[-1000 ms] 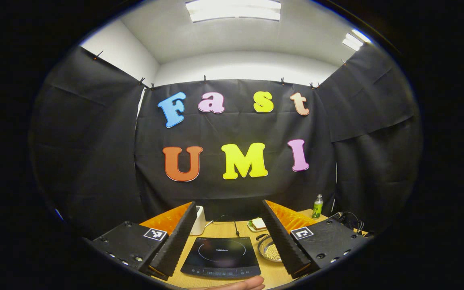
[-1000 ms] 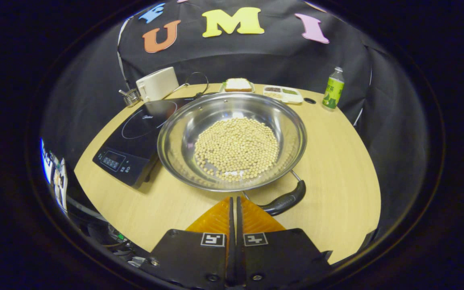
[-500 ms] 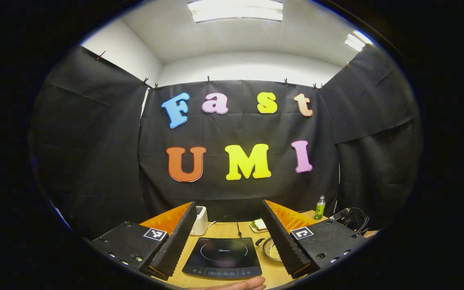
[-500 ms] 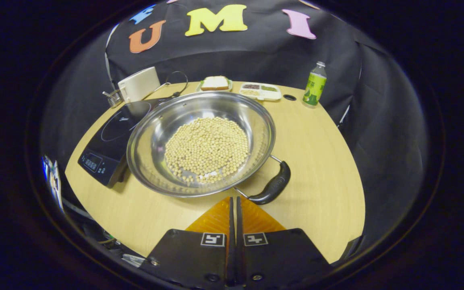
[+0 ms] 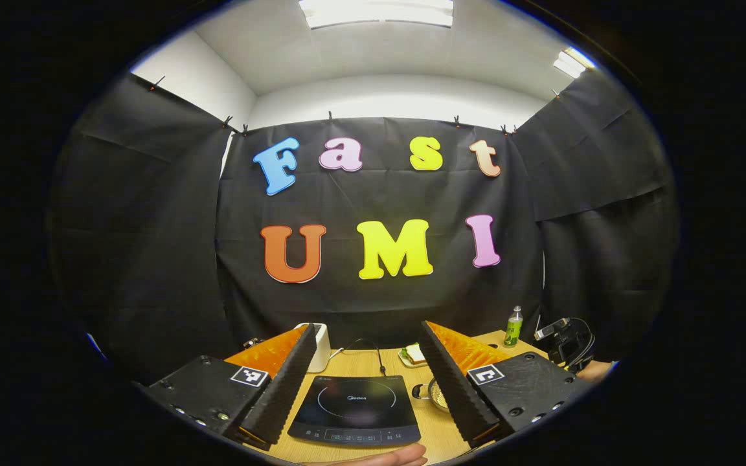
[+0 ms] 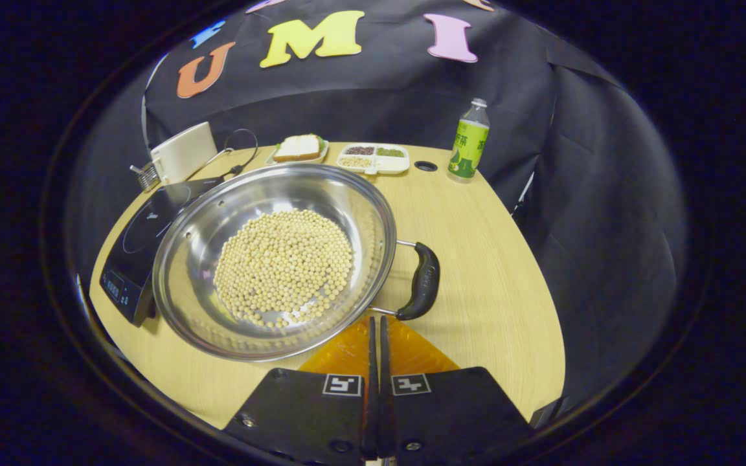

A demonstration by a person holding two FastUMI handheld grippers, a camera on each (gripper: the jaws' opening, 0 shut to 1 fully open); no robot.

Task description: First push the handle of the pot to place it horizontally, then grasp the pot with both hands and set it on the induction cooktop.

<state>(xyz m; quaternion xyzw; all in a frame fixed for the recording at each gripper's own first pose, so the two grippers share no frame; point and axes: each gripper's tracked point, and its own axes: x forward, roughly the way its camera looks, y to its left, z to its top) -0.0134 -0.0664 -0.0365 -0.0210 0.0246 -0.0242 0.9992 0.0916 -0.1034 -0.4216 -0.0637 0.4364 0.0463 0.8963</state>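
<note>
A steel pot (image 6: pixel 321 194) with soybeans (image 6: pixel 282 265) sits on the wooden table, its left rim over the edge of the black induction cooktop (image 6: pixel 136 236). The pot's black handle (image 6: pixel 425 281) sticks out to the right in the right gripper view. My right gripper (image 6: pixel 376 321) is shut and empty, its tips just by the handle's near end and the pot's rim. My left gripper (image 5: pixel 368 325) hangs open above the table's front, with the cooktop (image 5: pixel 357 408) between its fingers and a slice of the pot (image 5: pixel 436 393) behind the right finger.
At the back stand a white box (image 6: pixel 182 152), a sandwich plate (image 6: pixel 298 149), a divided snack tray (image 6: pixel 373 158) and a green bottle (image 6: pixel 469 139). Bare table (image 6: pixel 496 291) lies right of the pot. A hand (image 5: pixel 386 456) shows at the bottom of the left gripper view.
The pot's handle has swung from the near side round to the right, with my shut right gripper following beside it. The left gripper has stayed open and barely shifted.
</note>
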